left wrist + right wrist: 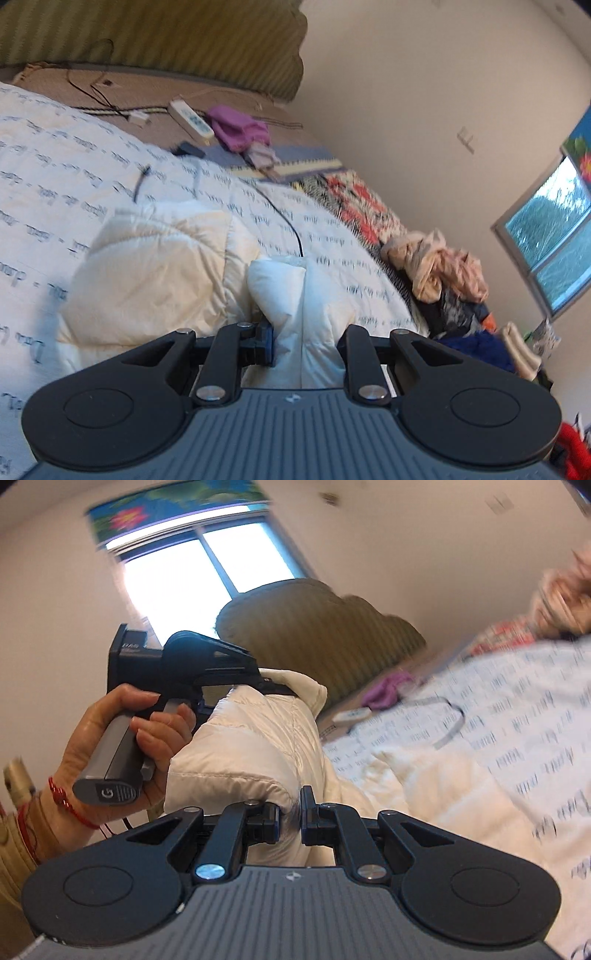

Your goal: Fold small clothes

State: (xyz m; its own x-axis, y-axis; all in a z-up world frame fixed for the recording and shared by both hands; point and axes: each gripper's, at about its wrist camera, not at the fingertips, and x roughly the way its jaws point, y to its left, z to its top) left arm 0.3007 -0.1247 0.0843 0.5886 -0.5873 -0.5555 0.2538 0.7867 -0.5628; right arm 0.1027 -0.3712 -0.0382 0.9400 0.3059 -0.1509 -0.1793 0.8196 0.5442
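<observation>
White padded jacket [306, 314] pinched in both tongs, lifted off the bed [92, 155]. Left tongs [304, 347] clamped on a thick fold of the jacket; cloth fills the gap between the pads and bulges out ahead of them. Right tongs [290, 821] nearly pressed together on a stitched edge of the same jacket [251, 746], cloth rising away from the tips toward the left tongs [273, 686]. Left tongs seen from the right wrist: up and ahead-left of the right tongs, held by a hand [122, 746] with a red cord at the wrist, gripping the far end of the jacket. Rest of the jacket heaped on the bed ahead-left of the left tongs, cream, puffy. Bed cover white with printed script. Well beyond the left tongs: purple cloth [240, 129], white power strip [190, 118], black cable [288, 225]. Ahead-right of them: pile of crumpled clothes [439, 266] at the bed's edge, window [554, 240] past it. Both views motion-blurred.
</observation>
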